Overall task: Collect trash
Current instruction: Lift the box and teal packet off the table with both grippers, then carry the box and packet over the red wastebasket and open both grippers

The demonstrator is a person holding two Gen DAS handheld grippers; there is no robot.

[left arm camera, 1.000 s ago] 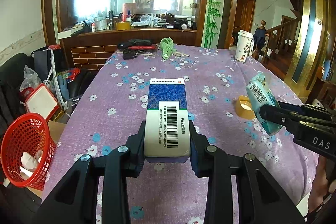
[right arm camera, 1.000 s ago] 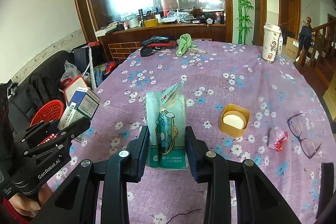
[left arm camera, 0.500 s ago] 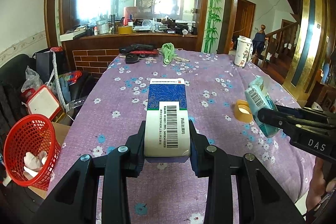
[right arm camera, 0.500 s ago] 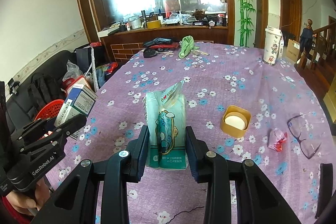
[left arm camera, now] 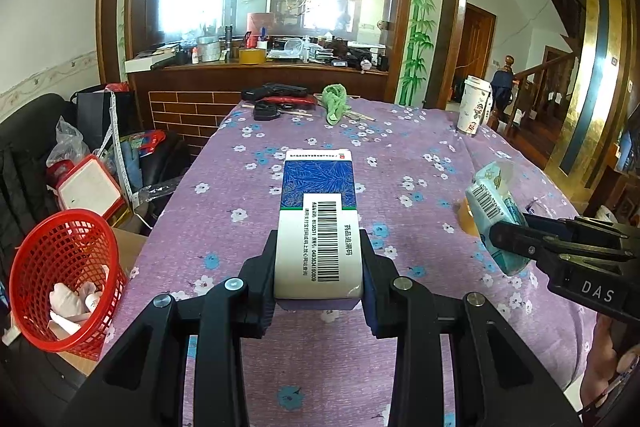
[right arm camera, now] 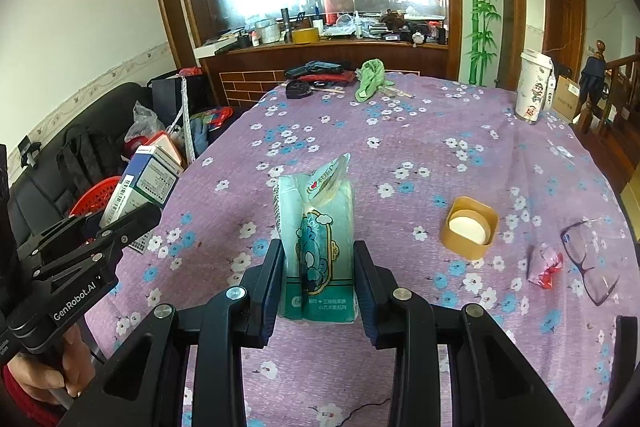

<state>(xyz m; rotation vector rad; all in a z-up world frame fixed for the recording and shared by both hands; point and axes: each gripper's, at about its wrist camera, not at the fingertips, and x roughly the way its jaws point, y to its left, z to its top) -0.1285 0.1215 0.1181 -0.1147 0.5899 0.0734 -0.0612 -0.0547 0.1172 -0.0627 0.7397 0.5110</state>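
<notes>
My left gripper (left arm camera: 319,275) is shut on a blue and white medicine box (left arm camera: 318,223) with a barcode, held above the purple flowered table (left arm camera: 248,187). It also shows in the right wrist view (right arm camera: 140,183) at the left. My right gripper (right arm camera: 318,281) is shut on a green tissue pack (right arm camera: 316,231), also held above the table; it shows in the left wrist view (left arm camera: 496,211) at the right. A red mesh basket (left arm camera: 60,279) with crumpled paper in it stands on the floor left of the table.
On the table lie a yellow round container (right arm camera: 470,229), a pink wrapper (right arm camera: 544,265), glasses (right arm camera: 588,263), a paper cup (right arm camera: 534,87), a green cloth (right arm camera: 370,79) and dark items at the far edge. Bags and a sofa (left arm camera: 32,155) crowd the left.
Both grippers have risen and drawn back a little with their loads. The grips are unchanged.
</notes>
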